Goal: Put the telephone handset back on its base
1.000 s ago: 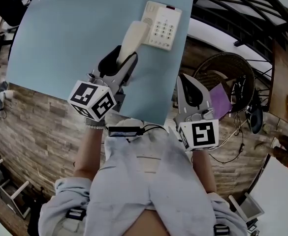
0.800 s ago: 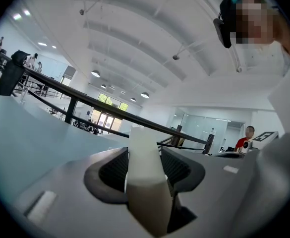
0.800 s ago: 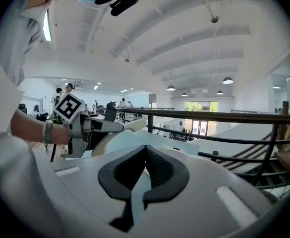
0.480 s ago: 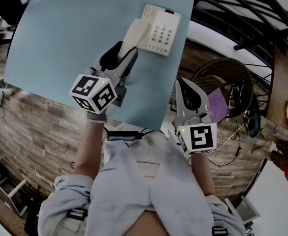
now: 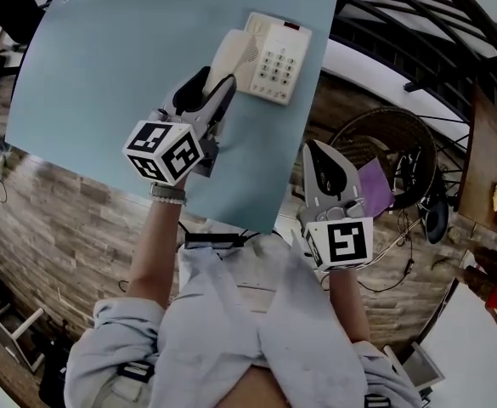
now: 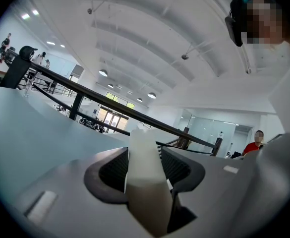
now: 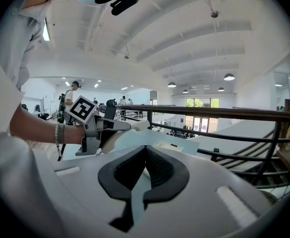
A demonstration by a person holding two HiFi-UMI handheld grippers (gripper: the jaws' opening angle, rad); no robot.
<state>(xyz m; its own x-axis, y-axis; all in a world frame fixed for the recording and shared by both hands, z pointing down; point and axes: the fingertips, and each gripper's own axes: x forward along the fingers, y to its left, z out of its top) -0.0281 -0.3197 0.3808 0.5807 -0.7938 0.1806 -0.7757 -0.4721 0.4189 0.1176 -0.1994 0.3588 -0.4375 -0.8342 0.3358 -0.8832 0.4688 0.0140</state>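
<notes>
Head view: the left claw (image 5: pixel 214 83) is pinched on the handset (image 5: pixel 233 51), whose far end is over the base (image 5: pixel 279 51) just ahead. Lower it slowly, lined up with the cradle, then let go. The right claw (image 5: pixel 322 153) is closed, empty.

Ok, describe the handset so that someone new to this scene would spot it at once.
Start at the pale blue table; near its far right corner sits a cream telephone base. The handset is the long cream piece over the base's left side, its near end clamped in the left gripper. Unlike the base, it is smooth, with no keypad.
</notes>
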